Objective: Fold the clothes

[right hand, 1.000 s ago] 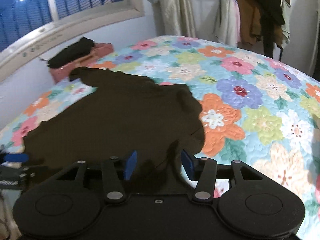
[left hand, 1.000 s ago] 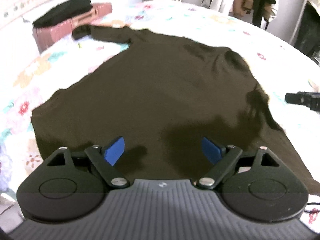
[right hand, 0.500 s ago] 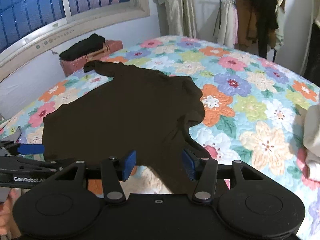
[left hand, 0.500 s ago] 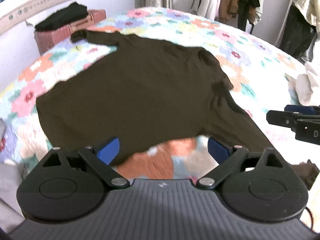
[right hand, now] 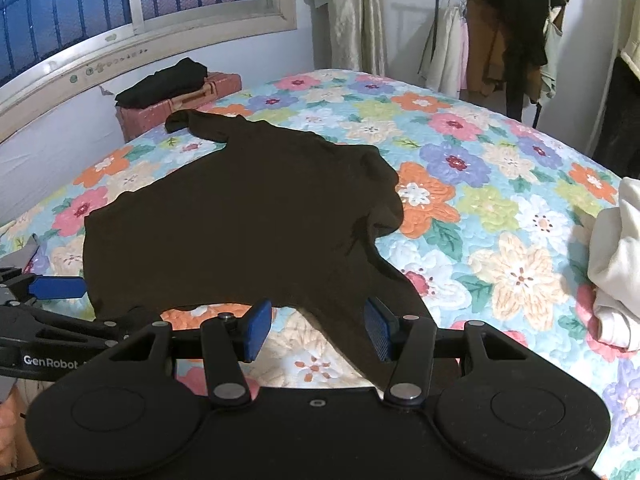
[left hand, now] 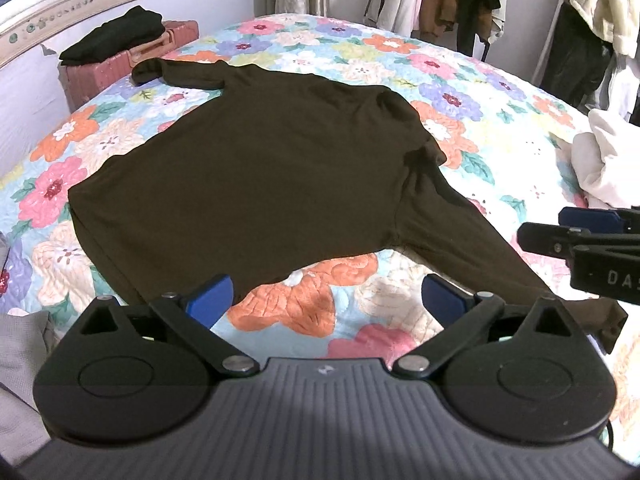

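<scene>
A dark brown long-sleeved top (left hand: 256, 168) lies spread flat on the flowered bedspread (left hand: 460, 92), one sleeve reaching toward the far left, the other running to the near right. It also shows in the right wrist view (right hand: 240, 232). My left gripper (left hand: 326, 302) is open and empty, hovering over the bedspread just short of the top's near hem. My right gripper (right hand: 316, 328) is open and empty above the near sleeve (right hand: 352, 312). Each gripper shows at the edge of the other's view.
A pink suitcase (left hand: 120, 68) with folded black clothes (left hand: 116, 36) on it stands at the bed's far left by the window wall. A pile of white clothes (left hand: 600, 168) lies on the right. Grey fabric (left hand: 20, 344) lies at the near left. A clothes rack (right hand: 504, 40) stands behind the bed.
Both grippers have pulled back and up from the top; it now lies farther off and whole in view. Both stay open and empty.
</scene>
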